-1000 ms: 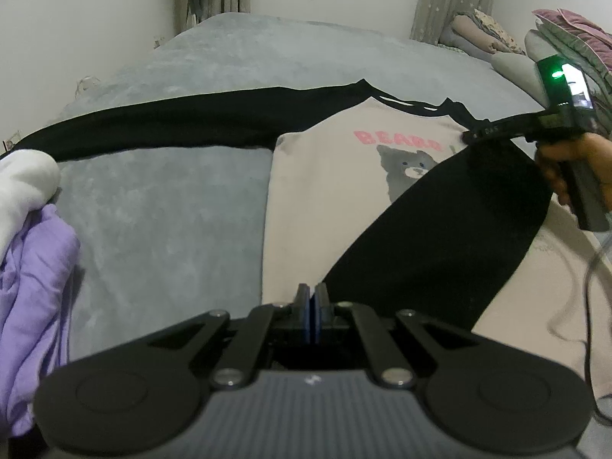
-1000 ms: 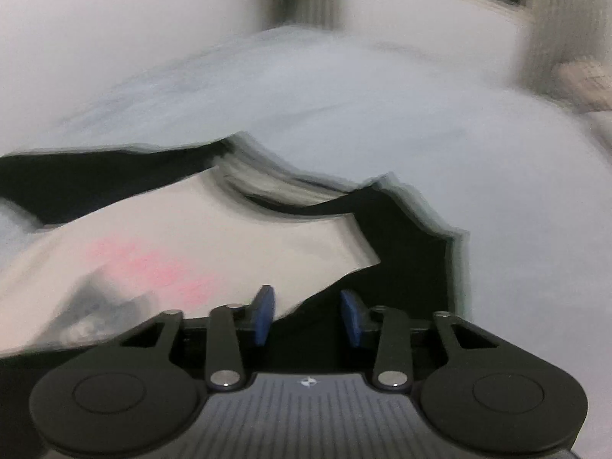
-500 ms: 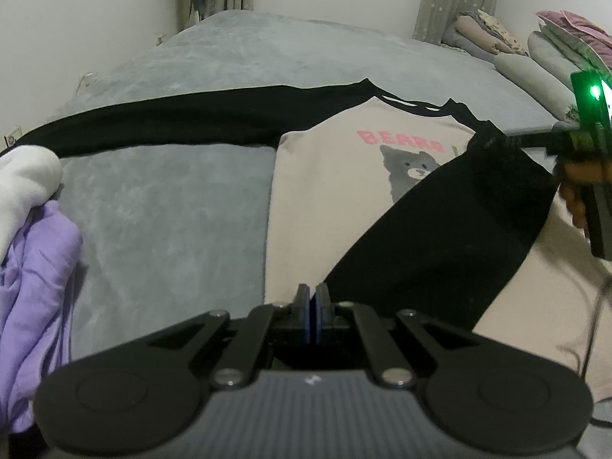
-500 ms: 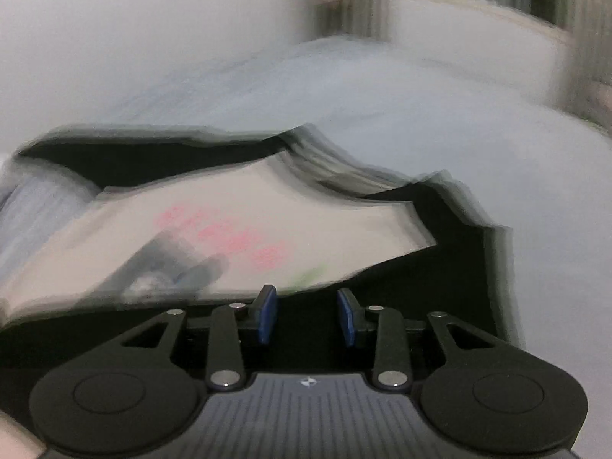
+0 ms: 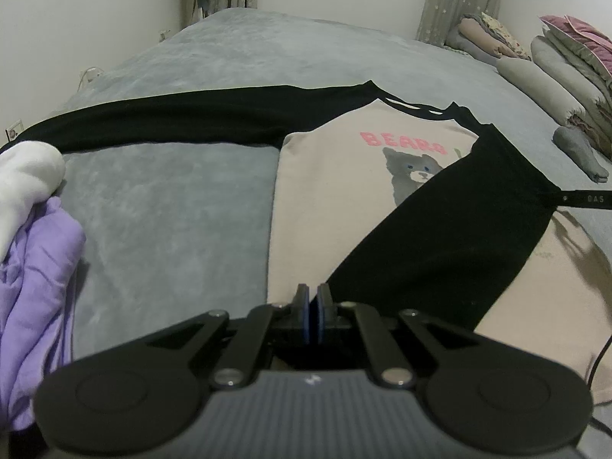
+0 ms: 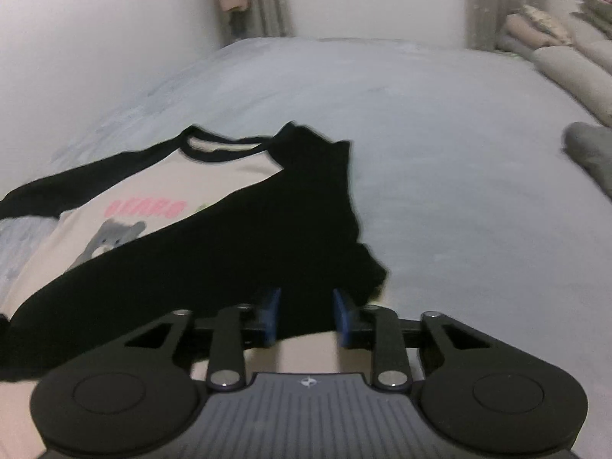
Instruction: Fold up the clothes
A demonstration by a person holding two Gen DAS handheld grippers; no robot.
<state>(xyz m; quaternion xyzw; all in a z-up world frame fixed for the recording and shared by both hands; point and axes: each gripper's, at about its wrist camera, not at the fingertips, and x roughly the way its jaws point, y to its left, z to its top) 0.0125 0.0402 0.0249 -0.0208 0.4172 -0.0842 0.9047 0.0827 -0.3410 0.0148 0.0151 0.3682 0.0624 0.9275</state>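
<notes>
A cream raglan shirt (image 5: 336,191) with black sleeves lies spread on a grey bedspread (image 5: 172,206). Its chest carries pink lettering and a grey bear print (image 5: 413,170). 1 black sleeve (image 5: 153,118) stretches flat toward the far left, across the bed. The other black sleeve (image 5: 459,229) is folded diagonally over the shirt's front, running from the right shoulder down toward the near hem and covering part of the bear.

The left gripper (image 5: 313,317) sits at the shirt's near hem with its blue pads pressed together; whether any cloth is pinched between them cannot be told. The right gripper (image 6: 306,315) hovers over the right edge of the shirt, its jaws narrowing, with the folded sleeve's black cloth (image 6: 237,252) lying beneath the gap and the pads (image 6: 271,315) not pressing on it. In the left wrist view only its thin black tip (image 5: 585,199) pokes in from the right.

A lilac garment (image 5: 34,306) and a white one (image 5: 26,176) are heaped at the near left. Folded bedding (image 5: 566,72) is stacked at the far right.
</notes>
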